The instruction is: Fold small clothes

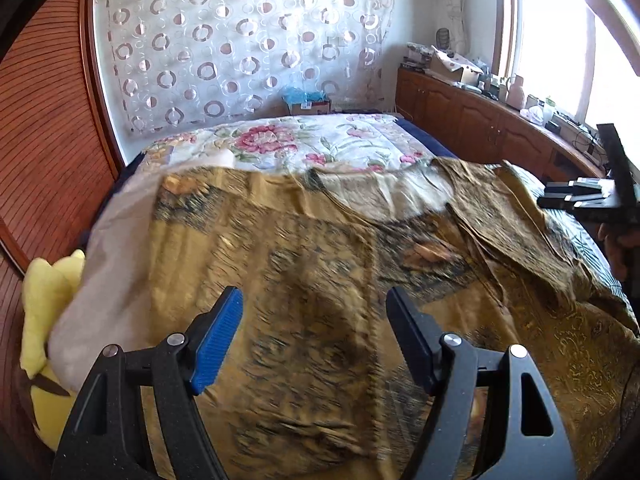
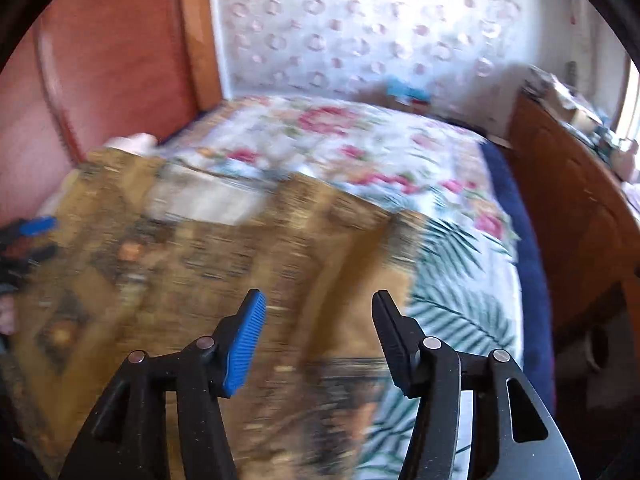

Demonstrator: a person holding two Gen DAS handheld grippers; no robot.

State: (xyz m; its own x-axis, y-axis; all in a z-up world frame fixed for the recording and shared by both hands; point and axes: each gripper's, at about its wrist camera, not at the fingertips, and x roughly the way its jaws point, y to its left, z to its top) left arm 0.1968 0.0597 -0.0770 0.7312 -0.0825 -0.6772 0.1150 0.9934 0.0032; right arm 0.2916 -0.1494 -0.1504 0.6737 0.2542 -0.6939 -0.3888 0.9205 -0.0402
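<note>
Garment point(image 1: 320, 248), a gold-brown patterned top with dark bands, lies spread flat across the near part of the bed point(image 1: 320, 148), on top of the floral sheet point(image 1: 340, 144); its neckline faces the far end, showing the pale inner lining, and the right-hand side is creased into long folds running toward the bed's edge. The left gripper point(image 1: 314, 340) hovers above the garment's middle with its jaws wide apart, nothing between them, and the blue pad point(image 1: 216, 344) on one finger faces inward; whether the fingertips touch the cloth I cannot tell, since the fabric below is blurred. The right gripper point(image 2: 318, 340) also stands wide open and empty, held over the garment's right edge where gold cloth meets the leaf-printed part of the sheet point(image 2: 460, 300); in the left view it shows at the far right, over the creased side point(image 1: 580, 198). In the right view the garment point(image 2: 200, 272) is smeared by motion blur, and the left gripper point(image 2: 28, 240) appears at the far left edge. A yellow plush toy point(image 1: 44, 312) sits by the bed's left side against a wooden panel point(image 1: 44, 140). A circle-patterned curtain point(image 1: 240, 44) hangs behind the bed, and a wooden cabinet point(image 1: 480, 124) with clutter on top runs along the right under the window
</note>
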